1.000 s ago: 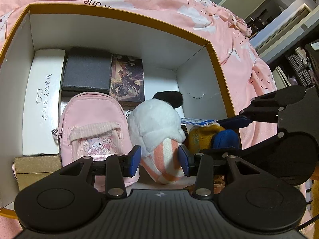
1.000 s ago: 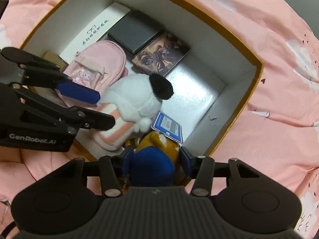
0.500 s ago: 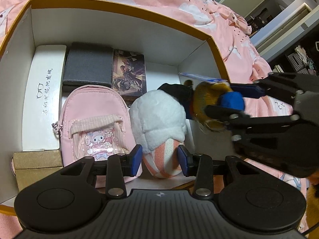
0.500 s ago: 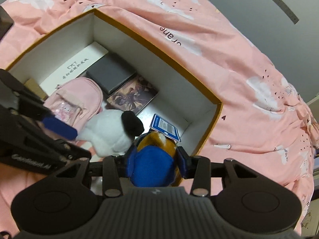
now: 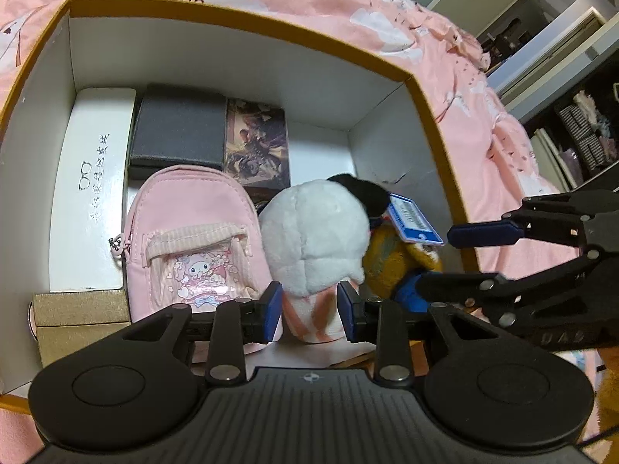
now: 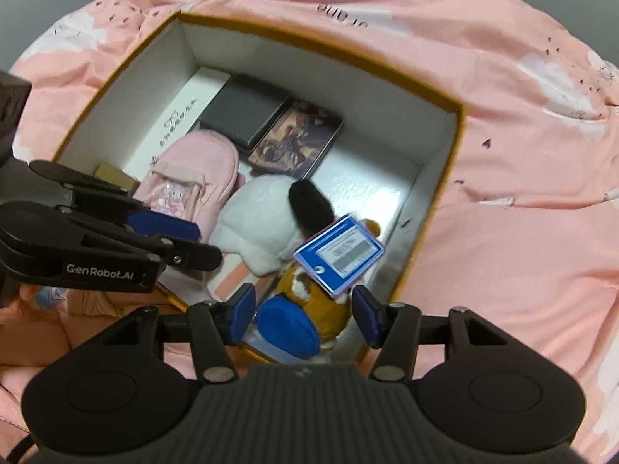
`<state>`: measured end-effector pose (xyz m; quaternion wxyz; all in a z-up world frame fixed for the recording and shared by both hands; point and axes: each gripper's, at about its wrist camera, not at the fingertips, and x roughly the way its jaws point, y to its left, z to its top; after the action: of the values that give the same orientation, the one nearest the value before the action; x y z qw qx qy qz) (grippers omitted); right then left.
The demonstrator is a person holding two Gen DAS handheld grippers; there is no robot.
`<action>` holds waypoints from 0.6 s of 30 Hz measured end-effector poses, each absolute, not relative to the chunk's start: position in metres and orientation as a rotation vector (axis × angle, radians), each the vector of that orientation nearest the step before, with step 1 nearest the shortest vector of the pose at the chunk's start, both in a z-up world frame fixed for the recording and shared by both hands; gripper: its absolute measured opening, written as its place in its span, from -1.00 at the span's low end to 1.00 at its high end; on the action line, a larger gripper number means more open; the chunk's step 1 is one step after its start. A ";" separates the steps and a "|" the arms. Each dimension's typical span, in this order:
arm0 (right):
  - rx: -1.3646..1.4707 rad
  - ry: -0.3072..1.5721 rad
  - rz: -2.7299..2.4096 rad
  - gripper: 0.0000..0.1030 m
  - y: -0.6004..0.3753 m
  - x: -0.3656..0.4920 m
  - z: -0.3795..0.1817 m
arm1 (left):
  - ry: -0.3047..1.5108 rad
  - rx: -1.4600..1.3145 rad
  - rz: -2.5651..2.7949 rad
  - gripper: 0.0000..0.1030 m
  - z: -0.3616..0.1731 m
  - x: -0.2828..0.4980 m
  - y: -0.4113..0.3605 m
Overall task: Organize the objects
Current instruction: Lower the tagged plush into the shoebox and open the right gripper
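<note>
Open box (image 5: 240, 27), orange rim, on pink bedding (image 6: 503, 154). Far-left corner: white case (image 5: 93, 193), dark grey case (image 5: 178, 127), picture tin (image 5: 257, 143) in a row along the far wall. Pink mini backpack (image 5: 189, 232) and gold box (image 5: 81, 309) at near-left. Left gripper (image 5: 309, 305), jaws just closing, clamped on the striped base of the white plush (image 5: 313, 232). Right gripper (image 6: 303, 313), jaws just opening, pads clear of the orange-and-blue plush (image 6: 305, 309) lying between them at the box's near-right corner; blue tag (image 6: 340, 255) attached
</note>
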<state>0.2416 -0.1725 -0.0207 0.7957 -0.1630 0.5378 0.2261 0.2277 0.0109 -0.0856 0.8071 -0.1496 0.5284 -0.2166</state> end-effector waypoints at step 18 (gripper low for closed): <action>-0.336 1.244 0.517 -0.77 -0.171 0.254 -0.053 | 1.118 -0.356 -0.437 -0.31 -0.093 0.245 0.003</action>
<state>0.2537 -0.1714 -0.0531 0.7686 -0.1549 0.5731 0.2385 0.2447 0.0030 -0.0929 0.8103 -0.1667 0.5234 -0.2043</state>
